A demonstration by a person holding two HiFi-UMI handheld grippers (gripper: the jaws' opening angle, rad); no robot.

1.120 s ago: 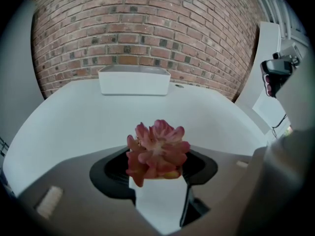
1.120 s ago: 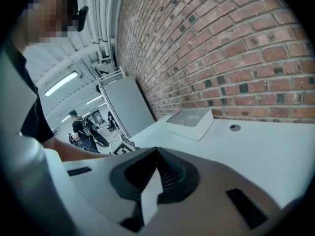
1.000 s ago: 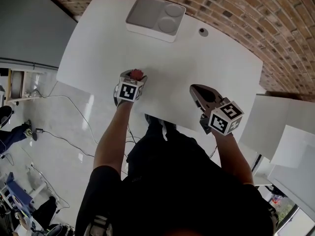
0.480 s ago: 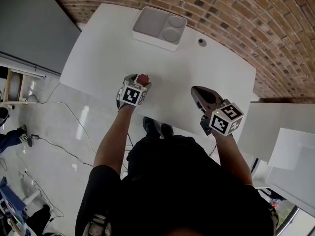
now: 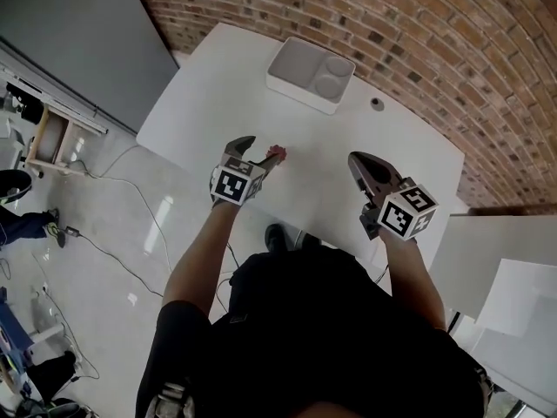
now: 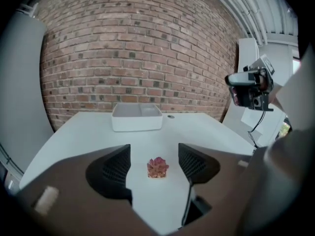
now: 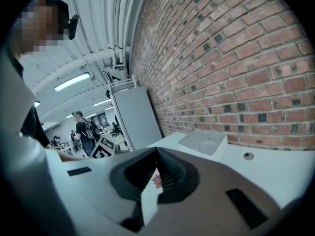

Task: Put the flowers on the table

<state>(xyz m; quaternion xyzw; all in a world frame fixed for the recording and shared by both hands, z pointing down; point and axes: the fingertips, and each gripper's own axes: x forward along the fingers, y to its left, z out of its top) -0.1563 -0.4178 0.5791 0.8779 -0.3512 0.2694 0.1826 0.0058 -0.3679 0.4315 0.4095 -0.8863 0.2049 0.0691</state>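
A small pink flower (image 5: 276, 153) stands on the white table (image 5: 218, 94), near its front edge. My left gripper (image 5: 258, 151) is open just behind it. In the left gripper view the flower (image 6: 157, 167) stands free between the two dark pads (image 6: 115, 170), touching neither. My right gripper (image 5: 355, 158) hovers over the table's right part with its jaws closed tip to tip and nothing in them. In the right gripper view a bit of the flower (image 7: 156, 181) peeks out below that gripper (image 7: 156, 151).
A white two-compartment tray (image 5: 309, 75) sits at the table's far edge by the brick wall (image 5: 452, 50); it looks empty (image 6: 137, 117). A cable hole (image 5: 376, 104) lies right of it. Cables run over the floor (image 5: 122, 242) to the left. White furniture (image 5: 496, 259) stands to the right.
The left gripper's jaws have spread and let go of the flower, which now rests on the table a little ahead of them. The right gripper has kept its place.
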